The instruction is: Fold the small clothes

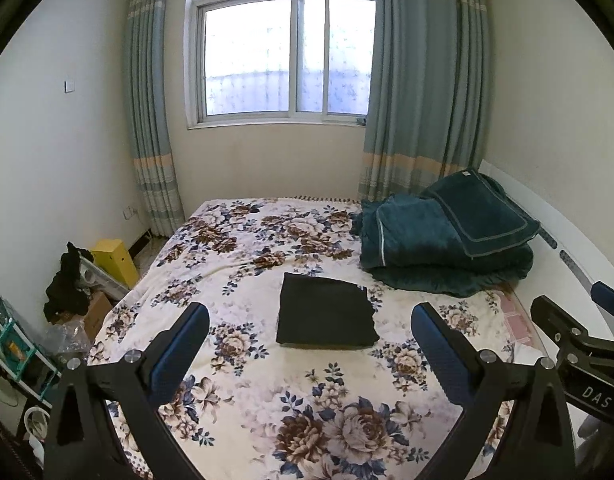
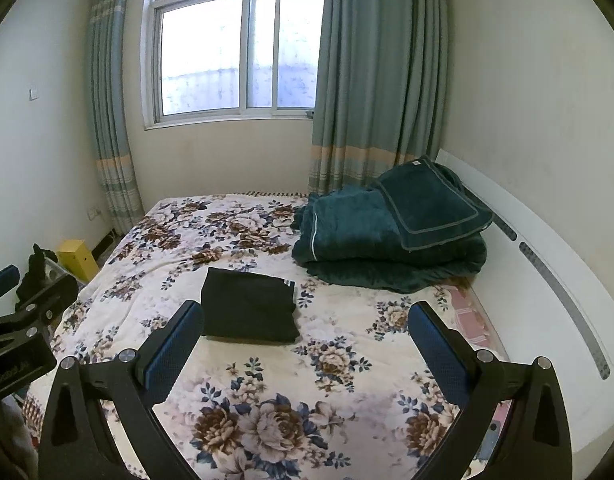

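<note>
While both tongs hang spread and empty above the bed, the risk is undoing a fold that looks finished. Left tongs: approach low and a pad snags the floral blanket, dragging the black garment askew. It lies folded flat mid-bed, apart from the teal bedding. Right tongs: pinch one layer only and the stack peels open.

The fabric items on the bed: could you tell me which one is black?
The small folded garment mid-bed is black; the bulky blanket pile behind is teal.
</note>
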